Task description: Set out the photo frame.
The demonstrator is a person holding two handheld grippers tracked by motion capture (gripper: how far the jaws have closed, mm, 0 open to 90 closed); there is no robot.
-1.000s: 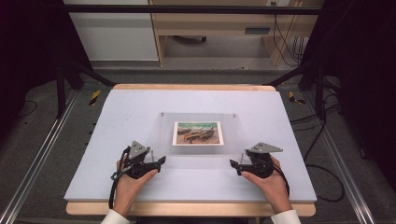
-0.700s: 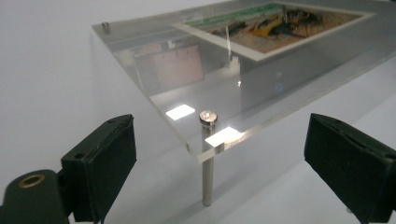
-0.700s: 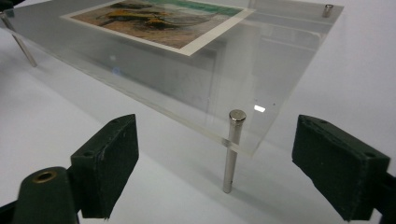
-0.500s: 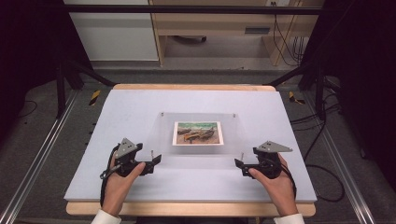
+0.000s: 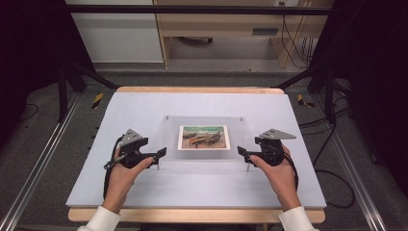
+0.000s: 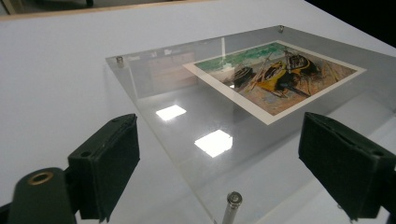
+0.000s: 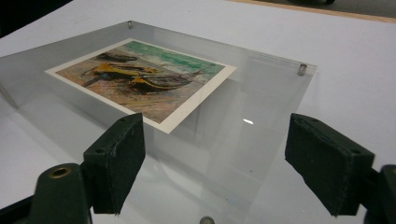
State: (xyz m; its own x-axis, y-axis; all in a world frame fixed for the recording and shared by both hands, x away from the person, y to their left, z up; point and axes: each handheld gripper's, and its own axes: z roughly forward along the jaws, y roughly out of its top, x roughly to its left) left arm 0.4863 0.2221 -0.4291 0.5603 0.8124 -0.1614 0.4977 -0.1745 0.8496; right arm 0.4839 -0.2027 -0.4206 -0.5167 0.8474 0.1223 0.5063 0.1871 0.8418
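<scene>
Middle of the bench [image 5: 144, 106]: a clear panel [image 5: 207, 162], raised off the top on short metal pegs at its corners, sides square to the bench edges. Under the clear sheet, a white-bordered print [image 5: 202, 137] of boats on a beach, nearer the panel's far edge than its near one. Ceiling lights mirrored on the bare part of the sheet.

Just beside the panel's near left corner, the left gripper [image 5: 162, 152], carried in the left hand [image 5: 122, 173] coming up from the near edge of the bench, tips pointed in at the panel. Jaws spread, just drawn in a little, pinching nothing. In the left gripper view, the panel's corner and its peg [image 6: 232, 205] low between the two black jaws, clear of both pads.

Just beside the near right corner, the right gripper [image 5: 242, 151], carried in the right hand [image 5: 279, 173], tips likewise pointed in at the panel. Jaws spread here too, just drawn in somewhat, pinching nothing. In the right gripper view, the panel's corner between the jaws, another peg at the very bottom, the print beyond, one corner of it hidden behind the left-hand jaw. Both grippers above the bench top, well apart from each other, the panel between them.
</scene>
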